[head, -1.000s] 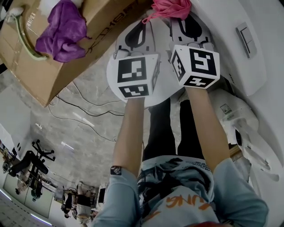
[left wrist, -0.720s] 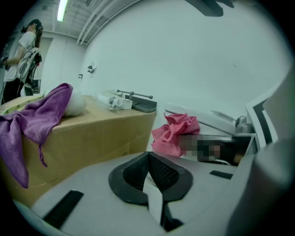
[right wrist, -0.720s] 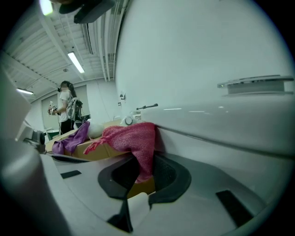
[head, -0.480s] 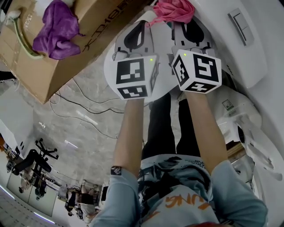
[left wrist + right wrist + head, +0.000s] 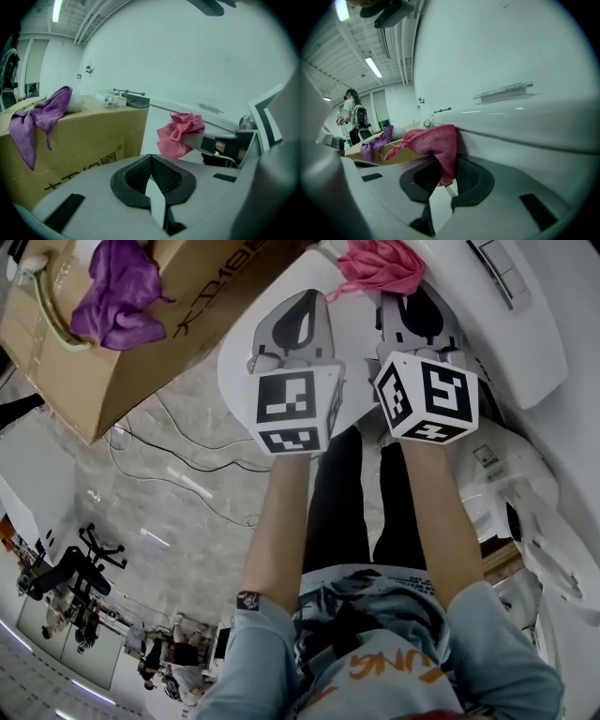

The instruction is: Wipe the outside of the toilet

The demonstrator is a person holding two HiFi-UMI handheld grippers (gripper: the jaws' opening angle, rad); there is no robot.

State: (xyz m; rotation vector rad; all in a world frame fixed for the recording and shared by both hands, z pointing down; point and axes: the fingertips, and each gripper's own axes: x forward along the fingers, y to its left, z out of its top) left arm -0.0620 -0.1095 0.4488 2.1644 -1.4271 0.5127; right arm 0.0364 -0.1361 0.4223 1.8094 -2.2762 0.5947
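My right gripper (image 5: 408,289) is shut on a pink cloth (image 5: 380,266), which bunches out past its fingertips. In the right gripper view the pink cloth (image 5: 433,140) hangs between the pads of the right gripper (image 5: 450,161) and lies against the white toilet (image 5: 511,61). My left gripper (image 5: 302,304) is beside it over the round toilet lid (image 5: 234,381), shut and holding nothing. In the left gripper view, the left gripper (image 5: 151,158) has its pads together, and the pink cloth (image 5: 180,133) shows ahead to the right. The toilet tank (image 5: 534,343) carries a flush button (image 5: 495,259).
A cardboard box (image 5: 141,343) with a purple cloth (image 5: 117,292) draped on it stands left of the toilet, and it shows as the cardboard box (image 5: 89,140) in the left gripper view. Cables (image 5: 178,474) trail over the tiled floor. The person's legs stand just below the lid.
Both grippers have shifted a little to the right. The pink cloth in the right gripper now lies nearer the tank and flush button. Both stay shut.
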